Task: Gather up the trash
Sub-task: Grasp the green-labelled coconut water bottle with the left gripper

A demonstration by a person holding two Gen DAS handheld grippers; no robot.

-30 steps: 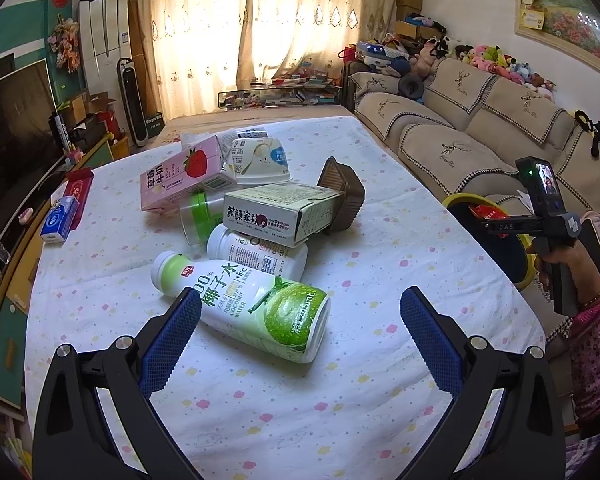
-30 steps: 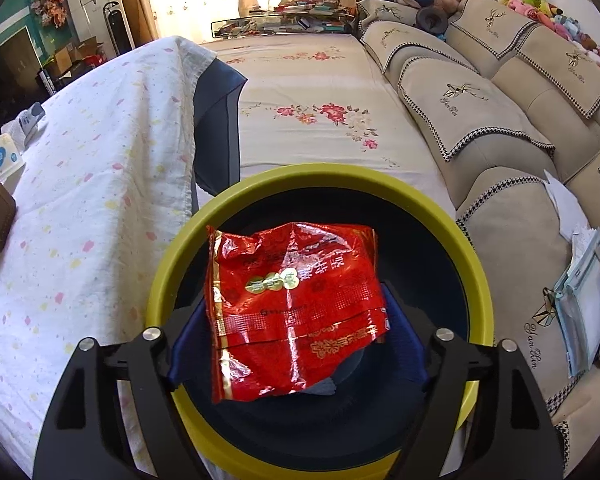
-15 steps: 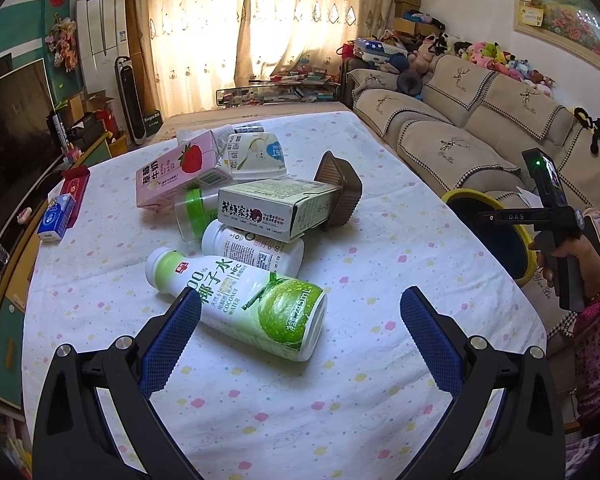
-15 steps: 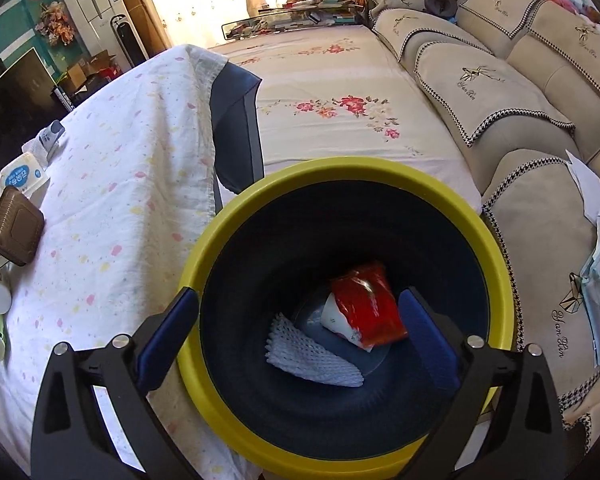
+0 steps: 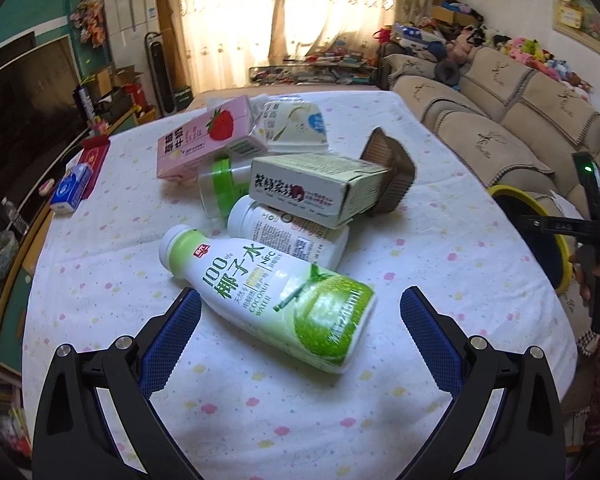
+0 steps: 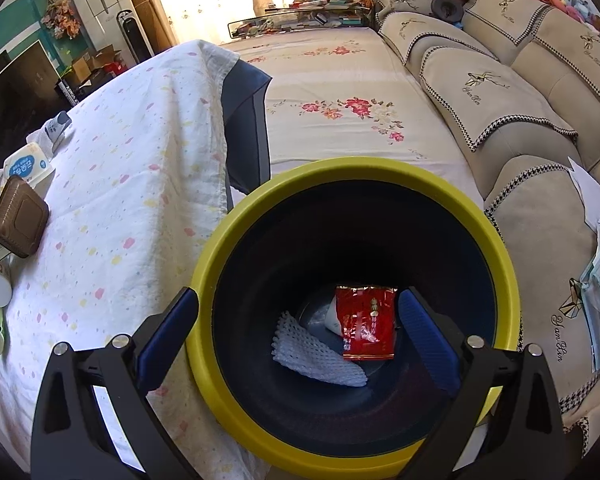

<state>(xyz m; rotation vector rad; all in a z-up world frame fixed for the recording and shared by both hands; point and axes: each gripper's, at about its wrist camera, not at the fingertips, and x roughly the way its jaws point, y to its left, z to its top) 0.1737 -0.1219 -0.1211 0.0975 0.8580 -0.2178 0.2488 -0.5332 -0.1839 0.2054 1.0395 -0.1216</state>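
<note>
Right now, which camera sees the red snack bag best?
The right wrist view: it looks straight down into the yellow-rimmed bin, where the red snack bag lies beside white foam netting. The left wrist view shows only the bin's edge, not the bag.

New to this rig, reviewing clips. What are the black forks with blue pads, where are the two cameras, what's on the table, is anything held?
No robot: a person holds one two-finger gripper in each hand, with a fisheye camera on each looking along the fingers. The left gripper hovers open over a coconut water bottle, in front of a pile of cartons, on the table. The right gripper is open over the bin; its jaws have just been opening. A red packet and foam net lie inside. Nothing is held.
</note>
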